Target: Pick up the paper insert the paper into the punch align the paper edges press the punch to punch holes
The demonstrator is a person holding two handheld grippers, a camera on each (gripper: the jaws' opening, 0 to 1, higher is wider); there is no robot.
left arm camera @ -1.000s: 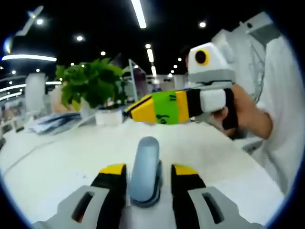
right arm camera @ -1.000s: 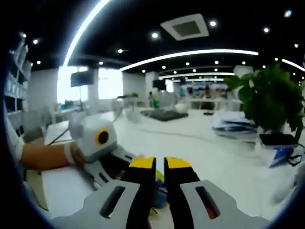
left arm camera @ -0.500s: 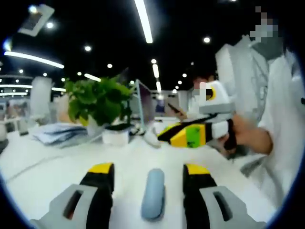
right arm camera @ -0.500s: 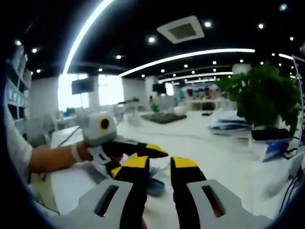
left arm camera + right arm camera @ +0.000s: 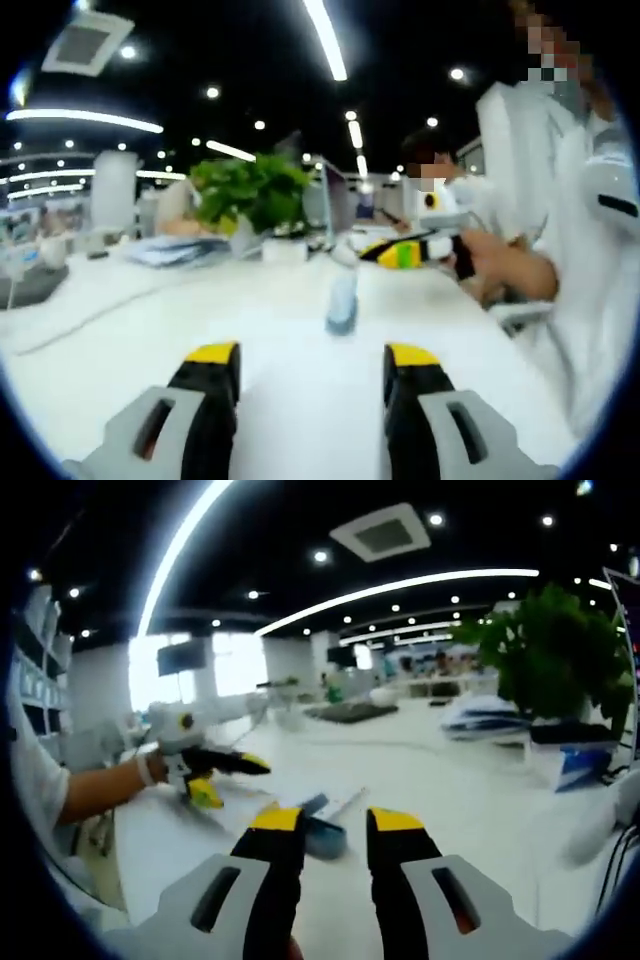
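While both hand-held grippers (image 5: 311, 360) (image 5: 336, 825) gape empty, the blurred punch (image 5: 341, 303) hides any paper.

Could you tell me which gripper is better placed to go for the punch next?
Probably the right. The punch lies just past the open right gripper, in line with its jaws; from the open left gripper it sits farther off across the table.
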